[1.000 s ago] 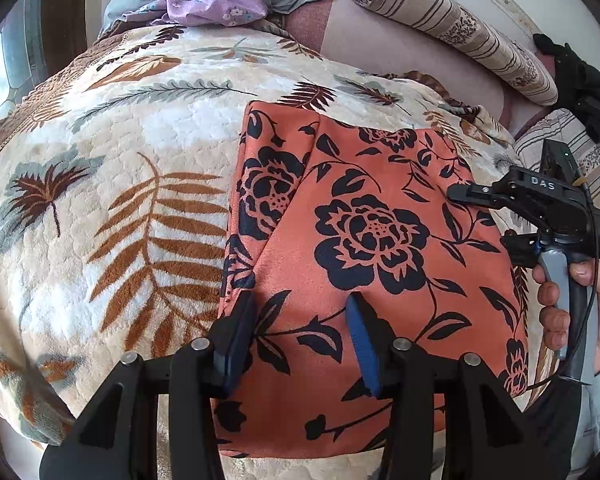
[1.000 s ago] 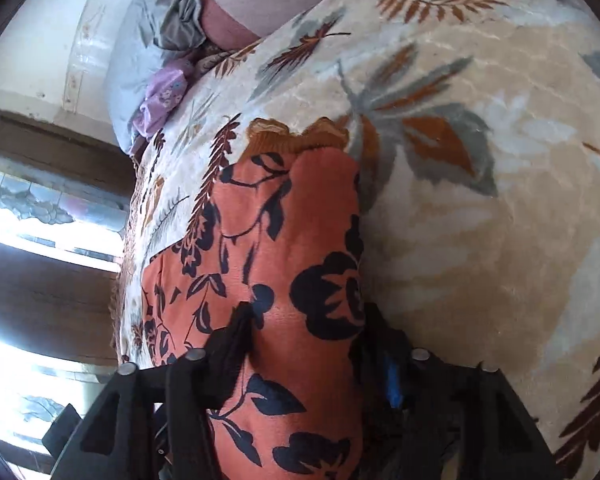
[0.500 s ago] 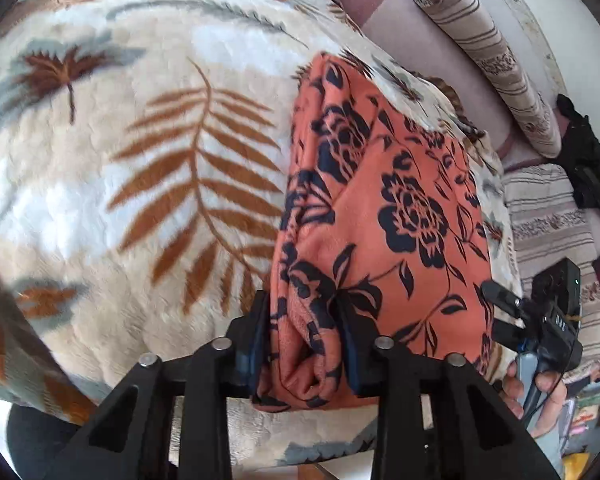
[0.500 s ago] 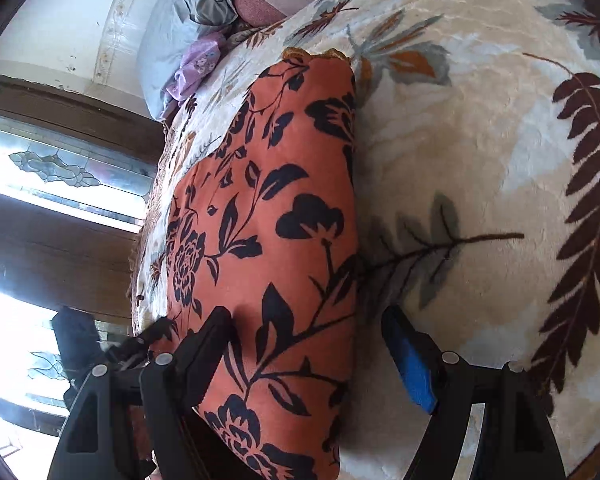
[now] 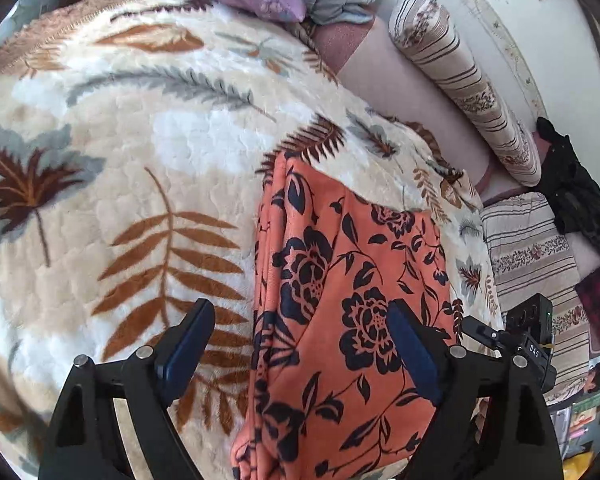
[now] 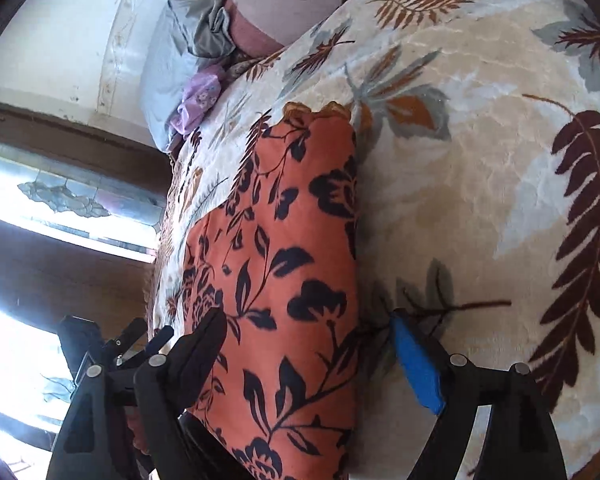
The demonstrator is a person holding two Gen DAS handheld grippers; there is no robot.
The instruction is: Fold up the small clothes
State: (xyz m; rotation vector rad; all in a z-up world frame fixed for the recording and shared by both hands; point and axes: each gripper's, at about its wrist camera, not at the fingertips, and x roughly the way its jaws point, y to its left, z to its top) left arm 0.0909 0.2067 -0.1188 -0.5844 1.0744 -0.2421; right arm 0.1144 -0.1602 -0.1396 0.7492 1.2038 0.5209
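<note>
Lying folded on the leaf-patterned blanket (image 5: 148, 184), the orange floral garment (image 5: 340, 312) sits between both tools; the left gripper (image 5: 300, 344) and right gripper (image 6: 308, 344) gape wide, holding nothing.

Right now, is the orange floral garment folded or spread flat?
Folded. The orange floral garment lies as a narrow strip on the leaf-print blanket, with stacked layers showing along its left edge.
</note>
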